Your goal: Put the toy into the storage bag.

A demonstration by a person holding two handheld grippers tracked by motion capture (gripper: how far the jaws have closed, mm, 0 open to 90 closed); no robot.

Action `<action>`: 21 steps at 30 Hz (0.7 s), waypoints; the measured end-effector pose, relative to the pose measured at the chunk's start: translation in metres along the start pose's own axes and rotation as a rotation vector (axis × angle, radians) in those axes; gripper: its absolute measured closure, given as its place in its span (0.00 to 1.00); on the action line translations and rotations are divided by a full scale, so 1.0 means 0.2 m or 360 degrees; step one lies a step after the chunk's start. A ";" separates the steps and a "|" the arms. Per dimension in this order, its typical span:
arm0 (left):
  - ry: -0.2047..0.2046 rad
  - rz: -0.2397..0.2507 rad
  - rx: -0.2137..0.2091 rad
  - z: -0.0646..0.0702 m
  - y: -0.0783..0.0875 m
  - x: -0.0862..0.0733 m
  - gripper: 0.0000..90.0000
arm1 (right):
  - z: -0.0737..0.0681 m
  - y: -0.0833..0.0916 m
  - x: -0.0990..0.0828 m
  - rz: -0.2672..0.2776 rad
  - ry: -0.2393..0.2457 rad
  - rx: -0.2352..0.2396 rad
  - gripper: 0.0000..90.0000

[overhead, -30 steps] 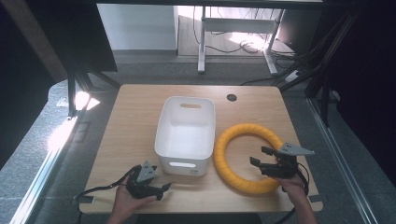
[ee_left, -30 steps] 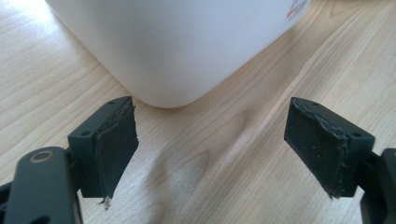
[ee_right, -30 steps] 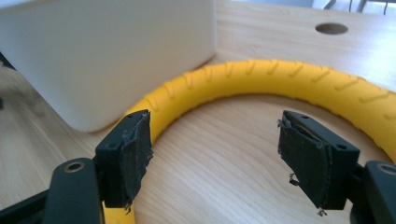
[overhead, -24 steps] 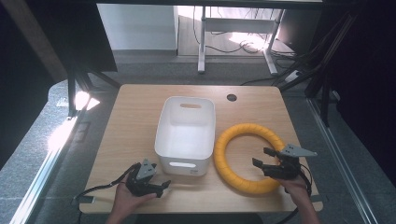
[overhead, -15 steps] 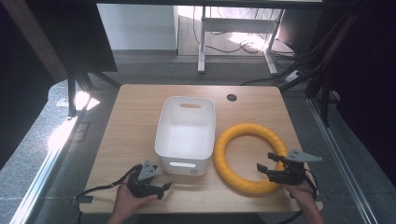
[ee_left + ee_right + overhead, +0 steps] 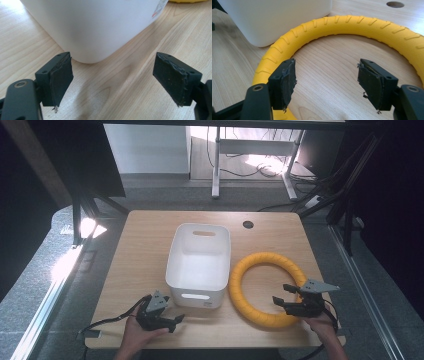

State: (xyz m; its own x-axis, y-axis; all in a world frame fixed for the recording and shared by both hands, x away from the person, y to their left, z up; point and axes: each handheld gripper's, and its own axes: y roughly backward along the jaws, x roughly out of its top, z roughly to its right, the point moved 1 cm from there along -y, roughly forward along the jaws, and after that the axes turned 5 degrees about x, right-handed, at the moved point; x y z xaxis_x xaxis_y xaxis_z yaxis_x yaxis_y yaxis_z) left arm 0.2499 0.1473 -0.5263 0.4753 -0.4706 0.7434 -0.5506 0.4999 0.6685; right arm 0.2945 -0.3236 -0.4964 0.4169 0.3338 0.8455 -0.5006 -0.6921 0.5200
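A yellow ribbed ring (image 6: 267,287) lies flat on the wooden table, right of a white bin (image 6: 200,262) that holds nothing. My right gripper (image 6: 281,294) hovers at the ring's near right part and points left across its hole. In the right gripper view the ring (image 6: 352,25) curves around the right gripper (image 6: 327,85), whose jaws have just been closing. Between them there is only bare wood, and they still stand apart. My left gripper (image 6: 175,322) rests near the front edge, open, and points at the bin's near left corner (image 6: 95,27). Nothing is between the left gripper (image 6: 117,82) jaws.
A round cable hole (image 6: 248,224) sits at the table's far right. Each gripper trails a black cable over the front edge. The bin's wall (image 6: 274,17) stands close to the ring's left side. Floor and a desk frame lie beyond the far edge.
My right gripper has drifted slightly right, toward the ring's near right part, and its jaws stand a little narrower. The left gripper, bin and ring have not moved.
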 end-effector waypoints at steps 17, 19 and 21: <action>-0.0002 -0.0026 0.0004 0.01 -0.02 -0.01 0.17 | 0.01 0.02 0.05 0.0035 -0.0006 0.0005 0.33; 0.0004 -0.0033 0.0000 0.01 -0.02 -0.01 0.17 | 0.00 0.03 0.08 0.0010 0.0023 0.0042 0.32; 0.0004 -0.0035 0.0006 0.01 -0.02 -0.01 0.17 | 0.00 0.04 0.11 -0.0037 0.0064 0.0078 0.32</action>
State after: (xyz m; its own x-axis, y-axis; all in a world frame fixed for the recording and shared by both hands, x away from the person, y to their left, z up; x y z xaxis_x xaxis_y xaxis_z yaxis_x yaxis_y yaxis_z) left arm 0.2500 0.1439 -0.5308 0.4892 -0.4797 0.7284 -0.5423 0.4867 0.6848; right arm 0.2993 -0.3208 -0.4733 0.3969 0.3746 0.8379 -0.4529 -0.7141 0.5338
